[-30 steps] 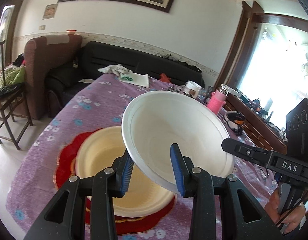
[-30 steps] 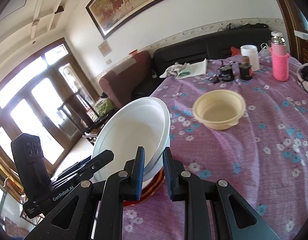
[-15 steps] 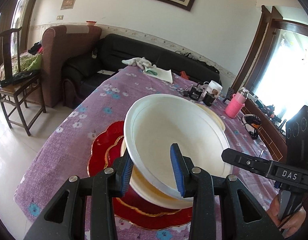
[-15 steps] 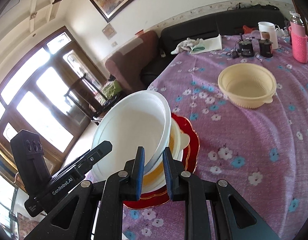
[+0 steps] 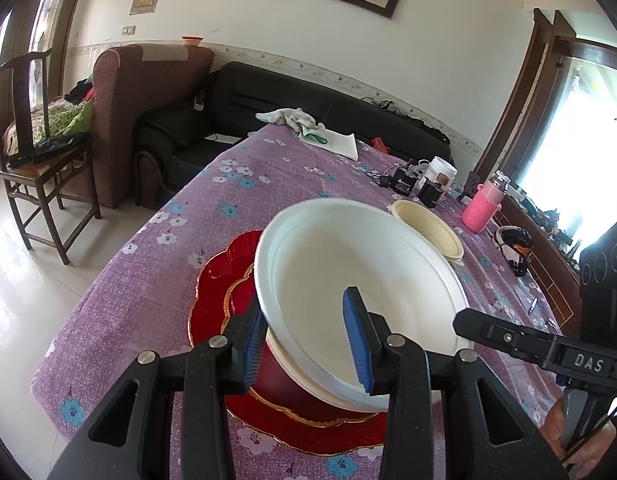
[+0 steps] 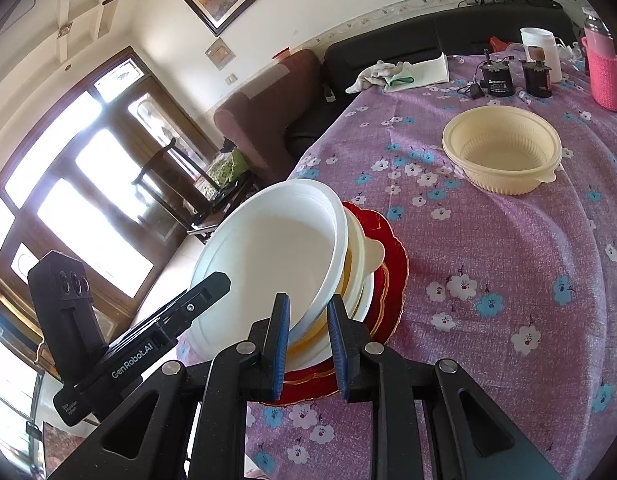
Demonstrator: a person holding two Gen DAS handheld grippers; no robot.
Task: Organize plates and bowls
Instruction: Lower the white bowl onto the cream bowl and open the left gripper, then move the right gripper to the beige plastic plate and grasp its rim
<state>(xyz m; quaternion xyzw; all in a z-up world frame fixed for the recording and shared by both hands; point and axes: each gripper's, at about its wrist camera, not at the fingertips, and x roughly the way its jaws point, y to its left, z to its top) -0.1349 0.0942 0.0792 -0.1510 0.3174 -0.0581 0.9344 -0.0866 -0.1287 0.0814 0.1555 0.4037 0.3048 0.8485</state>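
Risk: white bowl [image 5: 360, 280] tilted on cream bowl [image 6: 362, 258]; left gripper [image 5: 308, 344], right gripper [image 6: 308, 344] fingers just loosening off rim — uneven release tips it off stack.

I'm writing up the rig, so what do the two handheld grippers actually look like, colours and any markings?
Both are matte black plastic with triangular cut-outs and silver pivot bolts. The left gripper and right gripper carry blue ribbed finger pads. From each camera the other gripper shows as a black bar with white lettering: "DAS" on the right one, "GenRobot.AI" on the left one. No sleeves visible.
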